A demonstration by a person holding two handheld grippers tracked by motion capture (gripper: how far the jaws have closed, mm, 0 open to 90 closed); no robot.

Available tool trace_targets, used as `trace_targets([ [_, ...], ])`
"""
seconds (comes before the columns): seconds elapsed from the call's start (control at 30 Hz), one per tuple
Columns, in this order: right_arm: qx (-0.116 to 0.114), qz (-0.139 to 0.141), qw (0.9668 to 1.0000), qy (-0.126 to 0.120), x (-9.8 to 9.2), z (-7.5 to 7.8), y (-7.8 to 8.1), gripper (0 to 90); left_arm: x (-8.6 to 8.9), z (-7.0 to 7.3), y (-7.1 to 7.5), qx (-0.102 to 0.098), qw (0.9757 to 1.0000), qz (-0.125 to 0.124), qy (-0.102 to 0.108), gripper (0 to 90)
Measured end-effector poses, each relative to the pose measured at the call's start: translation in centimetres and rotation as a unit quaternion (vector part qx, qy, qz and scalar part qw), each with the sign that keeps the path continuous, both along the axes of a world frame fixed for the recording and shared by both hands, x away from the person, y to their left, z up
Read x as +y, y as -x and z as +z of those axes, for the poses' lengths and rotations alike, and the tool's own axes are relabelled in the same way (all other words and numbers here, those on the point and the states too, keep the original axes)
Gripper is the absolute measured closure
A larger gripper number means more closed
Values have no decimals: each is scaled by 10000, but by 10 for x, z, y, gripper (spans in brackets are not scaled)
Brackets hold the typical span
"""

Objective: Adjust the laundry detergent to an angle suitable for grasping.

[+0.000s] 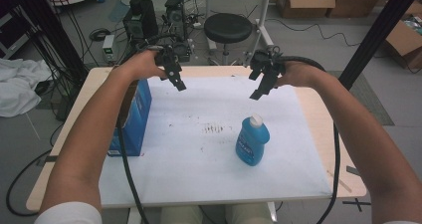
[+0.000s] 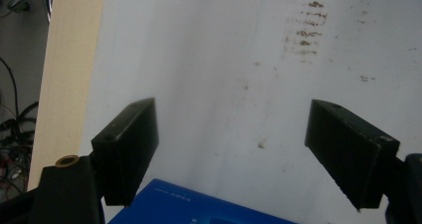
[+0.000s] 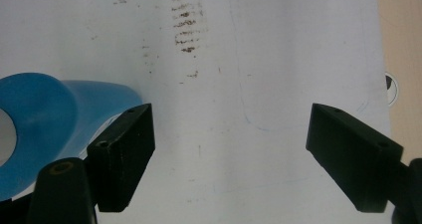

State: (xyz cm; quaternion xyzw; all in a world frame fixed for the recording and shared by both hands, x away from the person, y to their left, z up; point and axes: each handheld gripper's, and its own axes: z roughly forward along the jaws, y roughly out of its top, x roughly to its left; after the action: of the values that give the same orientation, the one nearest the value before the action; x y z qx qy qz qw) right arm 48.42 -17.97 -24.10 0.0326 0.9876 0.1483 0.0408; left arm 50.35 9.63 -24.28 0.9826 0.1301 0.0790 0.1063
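Observation:
A blue bottle with a white cap stands upright on the white sheet, right of the middle. A blue box stands at the sheet's left edge. My left gripper hovers above the sheet's far left, just right of the box top, jaws open and empty. My right gripper hangs open over the far right part of the sheet, well above and behind the bottle. In the left gripper view the open gripper looks down past the box top. The right gripper frames bare sheet, the bottle at its left.
Brown smudges mark the sheet's middle. The wooden table borders the sheet. A black stool, electronics with cables and cardboard boxes stand on the floor behind. A black post slants at the right.

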Motion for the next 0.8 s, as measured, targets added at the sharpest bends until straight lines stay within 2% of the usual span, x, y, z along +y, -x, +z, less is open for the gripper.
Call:
trace_targets([
  [0.1, 12, 14, 10000, 11, 0, 0, 0, 194, 0, -2, 0, 11, 10000, 22, 34, 218],
  [0.2, 18, 18, 10000, 11, -1, 0, 0, 193, 0, -3, 0, 30, 10000, 18, -19, 218],
  [0.8, -45, -26, 10000, -63, -5, 5, -1, 193, -1, 3, 5, -41, 10000, 55, -6, 219],
])
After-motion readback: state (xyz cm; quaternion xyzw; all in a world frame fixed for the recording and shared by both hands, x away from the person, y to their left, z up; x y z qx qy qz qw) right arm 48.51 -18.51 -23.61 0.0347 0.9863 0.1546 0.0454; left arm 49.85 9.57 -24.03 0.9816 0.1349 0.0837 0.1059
